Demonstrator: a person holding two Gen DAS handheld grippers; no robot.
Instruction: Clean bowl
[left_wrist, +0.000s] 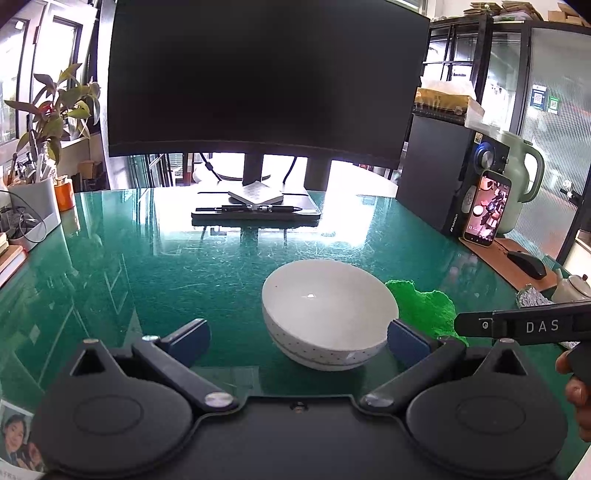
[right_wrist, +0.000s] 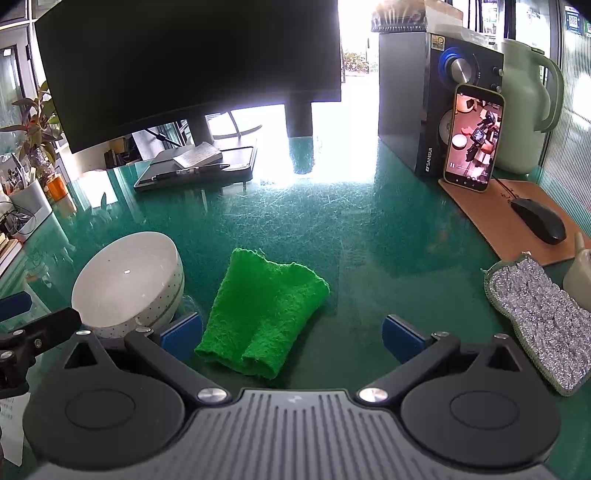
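In the left wrist view, the white bowl (left_wrist: 330, 314) sits on the green table (left_wrist: 184, 266), apparently empty apart from a tiny speck near its rim. The left gripper (left_wrist: 297, 338) is spread wide, its right finger just beside the bowl. In the right wrist view, the right gripper (right_wrist: 291, 334) gapes around the near end of a green cloth (right_wrist: 262, 314), gripping nothing. A silver scouring pad (right_wrist: 541, 325) lies to the right.

White bowl (left_wrist: 330, 314) upright on green desk (left_wrist: 184, 266), in front of the monitor (left_wrist: 266, 77). Left gripper (left_wrist: 298, 338) spread wide, its right pad just beside the bowl. Green cloth (left_wrist: 424, 310) just right of bowl, partly hidden behind it.
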